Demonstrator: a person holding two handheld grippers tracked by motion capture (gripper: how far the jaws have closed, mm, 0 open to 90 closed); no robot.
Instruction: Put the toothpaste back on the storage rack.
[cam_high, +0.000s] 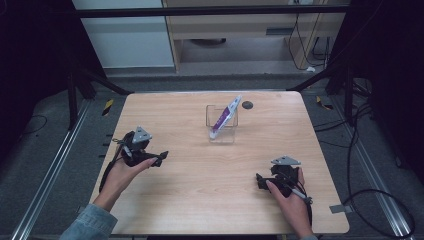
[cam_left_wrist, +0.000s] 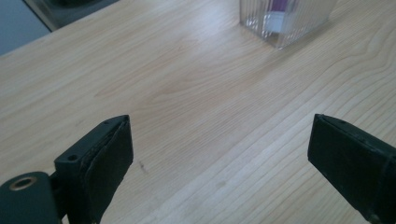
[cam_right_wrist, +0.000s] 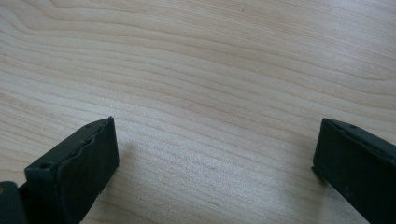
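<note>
Both tools, left (cam_high: 161, 159) and right (cam_high: 260, 181), spread empty, well apart from the clear holder (cam_high: 222, 131) mid-table (cam_high: 200, 195).

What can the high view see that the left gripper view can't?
High view alone: the whole table, both hands, the left gripper and right gripper from outside, and a white and purple tube leaning tilted in the clear box, its top poking out above the rim.

Left gripper view alone: a close look at that gripper's two black jaws, spread wide apart with bare wood between them, plus the ridged lower wall of the clear box.

Both share: the light wooden tabletop and the clear box with something purple and white inside.
</note>
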